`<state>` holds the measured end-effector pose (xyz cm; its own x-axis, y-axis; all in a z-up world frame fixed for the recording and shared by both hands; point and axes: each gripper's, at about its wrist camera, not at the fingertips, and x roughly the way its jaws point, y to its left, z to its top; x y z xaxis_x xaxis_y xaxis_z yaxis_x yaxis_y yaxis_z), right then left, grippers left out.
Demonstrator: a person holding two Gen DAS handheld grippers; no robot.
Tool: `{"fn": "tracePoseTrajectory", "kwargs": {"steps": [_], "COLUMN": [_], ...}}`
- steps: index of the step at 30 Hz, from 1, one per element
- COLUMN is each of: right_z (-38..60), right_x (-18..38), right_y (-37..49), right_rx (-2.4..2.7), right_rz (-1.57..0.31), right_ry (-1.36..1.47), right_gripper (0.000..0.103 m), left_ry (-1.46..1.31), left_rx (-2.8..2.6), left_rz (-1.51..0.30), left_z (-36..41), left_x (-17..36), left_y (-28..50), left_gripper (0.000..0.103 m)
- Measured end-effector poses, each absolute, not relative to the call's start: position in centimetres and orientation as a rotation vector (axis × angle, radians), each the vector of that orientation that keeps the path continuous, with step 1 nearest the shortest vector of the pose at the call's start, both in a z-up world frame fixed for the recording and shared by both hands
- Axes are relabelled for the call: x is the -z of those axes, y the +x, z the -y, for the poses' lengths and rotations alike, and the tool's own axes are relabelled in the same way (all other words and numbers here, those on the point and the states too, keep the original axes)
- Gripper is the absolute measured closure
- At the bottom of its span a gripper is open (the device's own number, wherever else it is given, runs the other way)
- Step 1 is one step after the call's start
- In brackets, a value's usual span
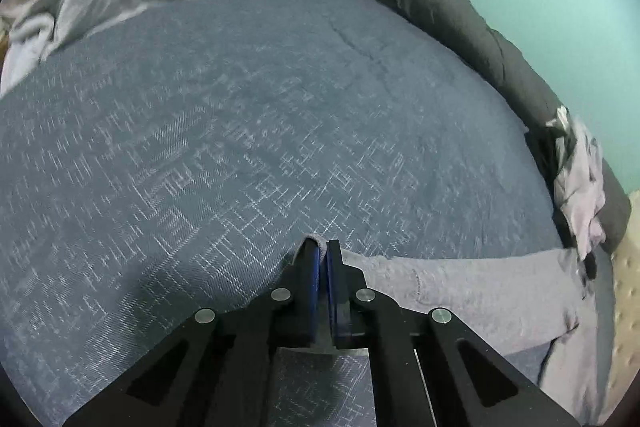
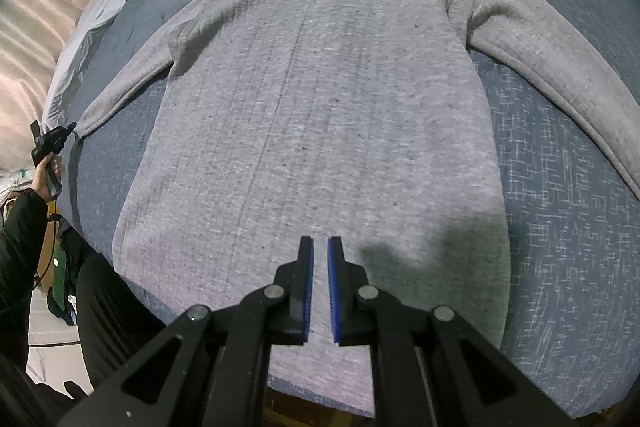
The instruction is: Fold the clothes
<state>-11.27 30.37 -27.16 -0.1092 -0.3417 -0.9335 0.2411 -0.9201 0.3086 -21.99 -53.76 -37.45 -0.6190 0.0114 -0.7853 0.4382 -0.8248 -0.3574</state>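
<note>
Pinching the sleeve cuff (image 1: pixel 310 239), the left hand-held gripper (image 1: pixel 323 247) holds it taut; the grey sweater (image 2: pixel 320 107) lies flat on the bed (image 2: pixel 560 187). Right hand-held gripper (image 2: pixel 320 247) hovers, nearly closed, grasping nothing. Carry that cuff inward evenly, low, avoiding bunching.

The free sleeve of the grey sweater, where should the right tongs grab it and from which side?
At a guess, take the free sleeve near its cuff end, which runs out of frame, coming down from above with the right tongs. It lies flat and straight on the blue bedspread, and the left tongs already pinch the other cuff.
</note>
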Motion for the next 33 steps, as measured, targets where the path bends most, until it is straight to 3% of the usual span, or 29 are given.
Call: {"fn": "tracePoseTrajectory", "kwargs": {"steps": [2,8,16,17,20,28,33], "right_z": [-30.5,-31.4,-34.0,-34.3,-35.2,-37.8,-39.7], "right_x": [27.1,26.9,25.5,25.2,24.4,25.0,25.9], "right_y": [-11.3,-12.3,-15.7,-16.2,-18.1,-22.6,-25.4], "right_rx": [2.089,2.121,2.245,2.261,2.304,2.37,2.412], "right_rz": [0.114,0.13,0.168,0.168,0.166,0.153,0.143], "right_ry": [1.786,1.77,1.693,1.681,1.642,1.621,1.614], "right_gripper": [0.097,0.096,0.096,0.095,0.071,0.071,0.071], "left_ry": [1.324,1.206,1.313,1.332,1.408,1.564,1.601], "left_rx": [2.446,2.444,2.694,2.723,2.829,3.042,3.119], "left_rz": [-0.813,-0.752,-0.628,-0.618,-0.554,-0.37,-0.36], "left_z": [53.7,52.7,47.0,46.0,41.7,28.1,21.9], "left_x": [38.9,37.4,32.2,32.0,30.7,28.4,28.7], "left_y": [-22.8,-23.3,-25.3,-25.7,-27.5,-31.9,-32.5], "left_gripper": [0.099,0.092,0.081,0.081,0.076,0.071,0.071]}}
